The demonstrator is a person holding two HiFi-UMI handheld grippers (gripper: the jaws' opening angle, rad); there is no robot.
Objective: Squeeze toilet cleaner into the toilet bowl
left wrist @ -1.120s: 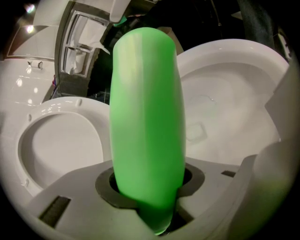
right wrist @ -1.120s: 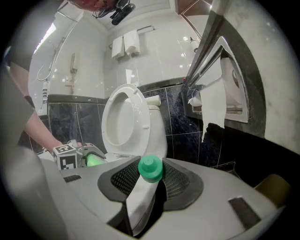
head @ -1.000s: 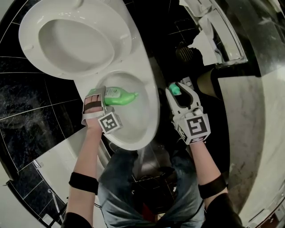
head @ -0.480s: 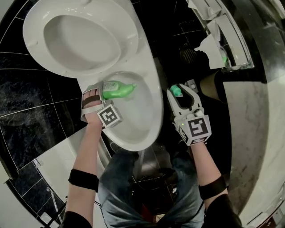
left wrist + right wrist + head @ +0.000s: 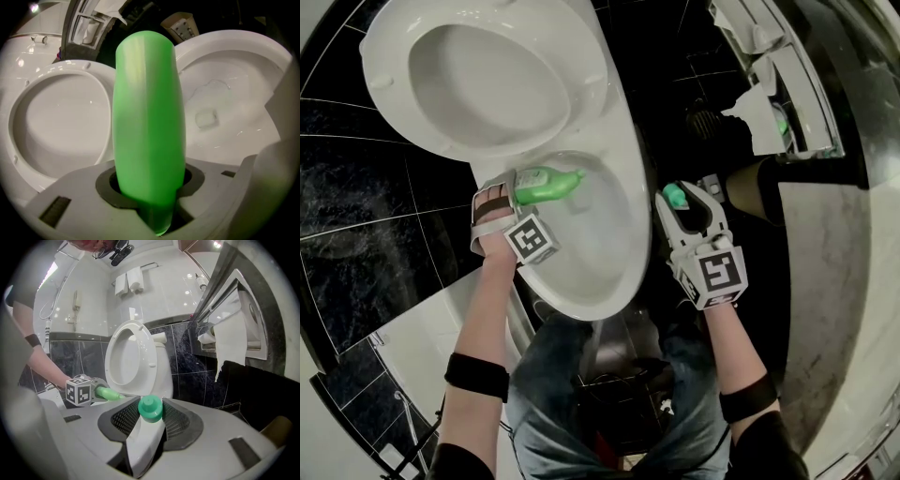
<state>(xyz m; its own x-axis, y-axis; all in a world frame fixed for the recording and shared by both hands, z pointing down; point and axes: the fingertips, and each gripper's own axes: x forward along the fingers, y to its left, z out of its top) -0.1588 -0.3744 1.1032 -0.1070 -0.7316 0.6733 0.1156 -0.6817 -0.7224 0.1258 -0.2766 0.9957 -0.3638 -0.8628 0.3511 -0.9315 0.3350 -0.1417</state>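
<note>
Head view is showing the left hand-held gripper (image 5: pixel 508 190) pinching the green cleaner bottle (image 5: pixel 546 184) over the toilet bowl (image 5: pixel 626 253) at centre frame; the right hand-held gripper (image 5: pixel 681 199), just right, is clamping the green cap (image 5: pixel 150 408).

The toilet bowl (image 5: pixel 591 305) is gleaming as glossy white ceramic; the green bottle (image 5: pixel 546 185) and green cap (image 5: pixel 150 408) are showing smooth, shiny plastic; black wall tiles (image 5: pixel 185 357) are glinting.

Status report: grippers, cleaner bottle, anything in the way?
Left gripper shut on green bottle, nozzle over toilet bowl. Right gripper shut on green cap. Nothing blocking.
</note>
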